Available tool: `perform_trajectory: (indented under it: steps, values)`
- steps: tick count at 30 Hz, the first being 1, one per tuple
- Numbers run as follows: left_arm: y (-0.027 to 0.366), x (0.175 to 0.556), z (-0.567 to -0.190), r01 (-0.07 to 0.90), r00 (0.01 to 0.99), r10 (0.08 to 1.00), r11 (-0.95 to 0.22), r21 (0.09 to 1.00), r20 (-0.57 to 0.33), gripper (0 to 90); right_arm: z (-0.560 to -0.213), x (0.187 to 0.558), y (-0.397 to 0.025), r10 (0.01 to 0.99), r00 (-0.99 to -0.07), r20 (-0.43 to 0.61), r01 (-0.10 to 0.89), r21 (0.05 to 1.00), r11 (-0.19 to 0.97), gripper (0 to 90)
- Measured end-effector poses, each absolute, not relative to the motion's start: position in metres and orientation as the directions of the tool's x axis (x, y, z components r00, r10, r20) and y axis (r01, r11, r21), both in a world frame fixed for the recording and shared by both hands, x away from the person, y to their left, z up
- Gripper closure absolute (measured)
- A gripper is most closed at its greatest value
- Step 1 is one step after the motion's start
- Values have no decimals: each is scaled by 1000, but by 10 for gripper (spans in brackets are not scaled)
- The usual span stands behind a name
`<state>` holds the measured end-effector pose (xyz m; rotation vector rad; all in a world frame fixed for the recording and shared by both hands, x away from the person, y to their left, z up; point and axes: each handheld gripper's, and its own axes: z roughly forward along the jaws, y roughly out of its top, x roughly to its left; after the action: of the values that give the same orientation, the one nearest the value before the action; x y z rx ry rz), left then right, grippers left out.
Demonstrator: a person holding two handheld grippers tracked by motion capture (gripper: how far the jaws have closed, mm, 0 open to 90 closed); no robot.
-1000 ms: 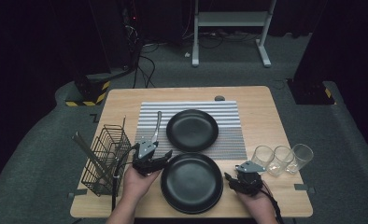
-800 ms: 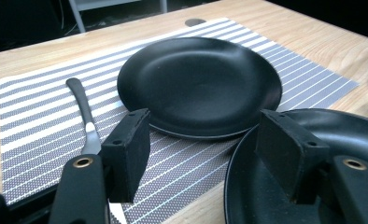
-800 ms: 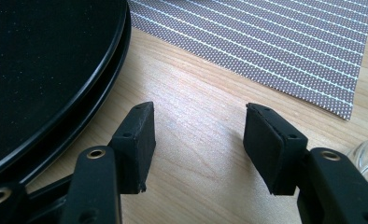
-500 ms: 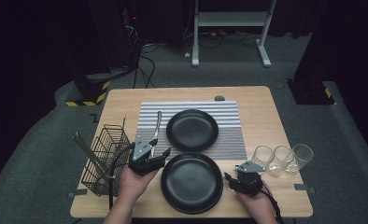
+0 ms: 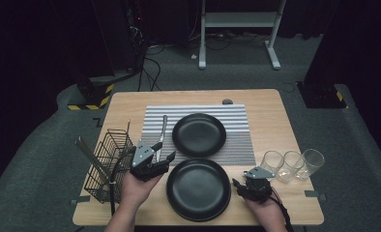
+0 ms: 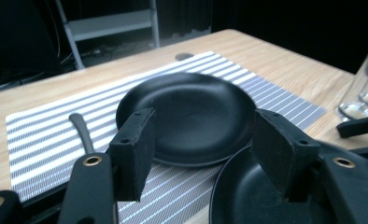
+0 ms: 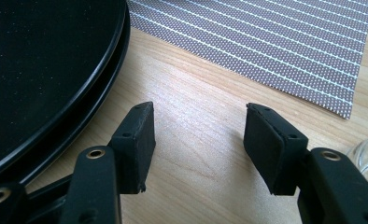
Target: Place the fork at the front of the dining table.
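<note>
My 2 tongs flank the near plate, both wide and holding nothing.

My left tongs [image 5: 160, 153] hang above the bench [image 5: 266, 104], jaws spread wide, just off the left rim of the near plate [image 5: 198, 188] and over the lower left edge of the striped mat [image 5: 241, 145]. In the left gripper view they [image 6: 198, 154] point across that rim toward the far plate [image 6: 187, 112], which sits on the mat with a dark utensil [image 6: 81, 133] lying to its left. My right tongs [image 5: 238, 186] sit low at the near plate's right side, close to its rim, jaws wide; in the right gripper view they [image 7: 198, 140] frame bare wood beside the plate's edge [image 7: 46, 60]. 3 glasses [image 5: 292, 164] stand to the right, and a wire basket [image 5: 109, 164] stands to the left.
</note>
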<state>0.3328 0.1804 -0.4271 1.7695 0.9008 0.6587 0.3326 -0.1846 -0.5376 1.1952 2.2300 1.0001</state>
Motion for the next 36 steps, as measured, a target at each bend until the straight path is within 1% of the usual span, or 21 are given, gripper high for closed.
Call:
perform_trajectory:
  steps: [5,8,12,17,22,24,26,29,36]
  values:
    - [182,329,-420,254,588,808,-214,943,25,405,-538,332,-185,840,-543,-24,540,755,371,431]
    - [186,325,-416,246,578,815,-211,946,32,410,-538,333,-185,840,-543,-21,542,755,369,431]
    - [192,320,-411,239,569,822,-185,953,17,416,-538,333,-184,839,-544,-33,536,756,377,432]
    - [196,317,-405,233,556,831,-161,959,5,426,-538,333,-185,838,-545,-20,542,754,370,431]
    - [197,310,-398,225,573,820,-149,963,-7,426,-538,333,-185,838,-546,-20,541,755,371,431]
    - [199,307,-394,209,574,819,-150,966,3,426,-538,333,-185,837,-546,-20,542,754,371,431]
    - [201,304,-390,206,559,829,-153,967,12,430,-538,333,-185,838,-546,-19,542,754,370,430]
    - [208,301,-385,206,552,834,-122,971,-12,433,-538,333,-185,838,-545,-19,543,754,370,431]
    - [214,301,-379,207,532,847,-103,973,-24,432,-538,333,-185,838,-546,-20,542,754,371,430]
